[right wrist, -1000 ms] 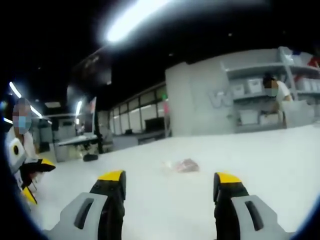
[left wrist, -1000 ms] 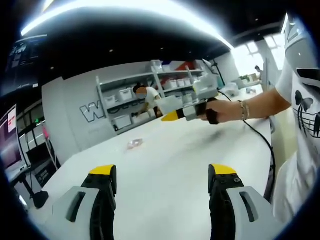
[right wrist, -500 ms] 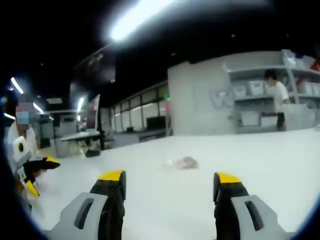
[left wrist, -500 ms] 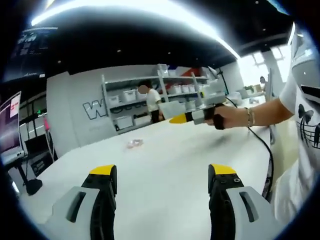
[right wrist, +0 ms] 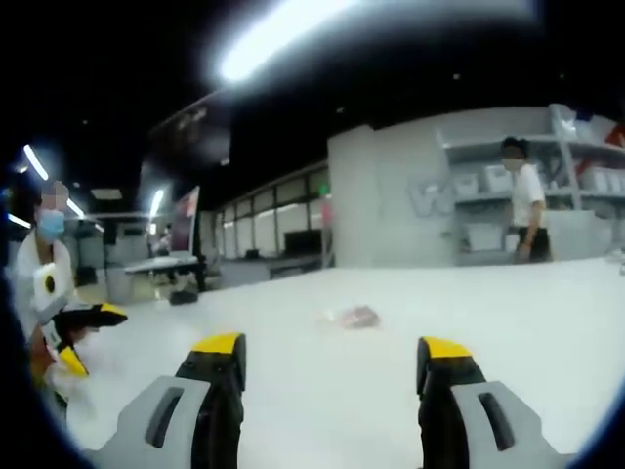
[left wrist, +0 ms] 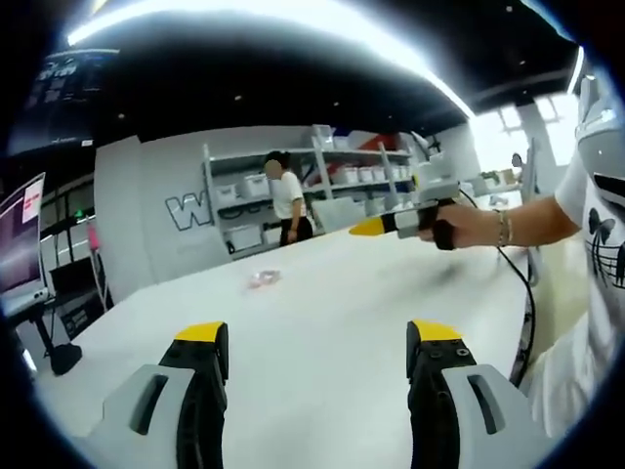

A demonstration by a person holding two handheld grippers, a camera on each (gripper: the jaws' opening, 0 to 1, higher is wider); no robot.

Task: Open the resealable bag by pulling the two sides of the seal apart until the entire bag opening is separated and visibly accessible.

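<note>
In the left gripper view we see the left gripper (left wrist: 317,363) at the bottom, its two yellow-tipped jaws standing well apart with nothing between them. Beyond it stretches a large white table (left wrist: 332,303). The resealable bag (left wrist: 262,279) lies flat on this table, far from the jaws and slightly to their left. It is small and blurred here, so we can only say it is a pale, see-through thing with a pinkish tint; its long axis seems to run roughly across this view, but we cannot tell which end carries the seal.

From the right side the right gripper (left wrist: 369,227) comes into this view, held in a hand (left wrist: 444,225) above the table and pointing with its yellow tip to the left. From this side we cannot tell there how its jaws stand. The person's white shirt (left wrist: 596,244) is cut off by the edge.

In the right gripper view we see the right gripper (right wrist: 330,366), and its jaws are also wide apart and hold nothing. The bag (right wrist: 354,317) lies on the table (right wrist: 469,303) ahead, between the two jaw lines but well apart from them. Here too it looks wider than deep, lying across the view, with a pink-brown content that we cannot identify. The seal is not to be made out.

At the far left edge the left gripper (right wrist: 83,332) shows only partly. Behind the table another person (right wrist: 524,200) stands before grey shelves (right wrist: 576,176).
</note>
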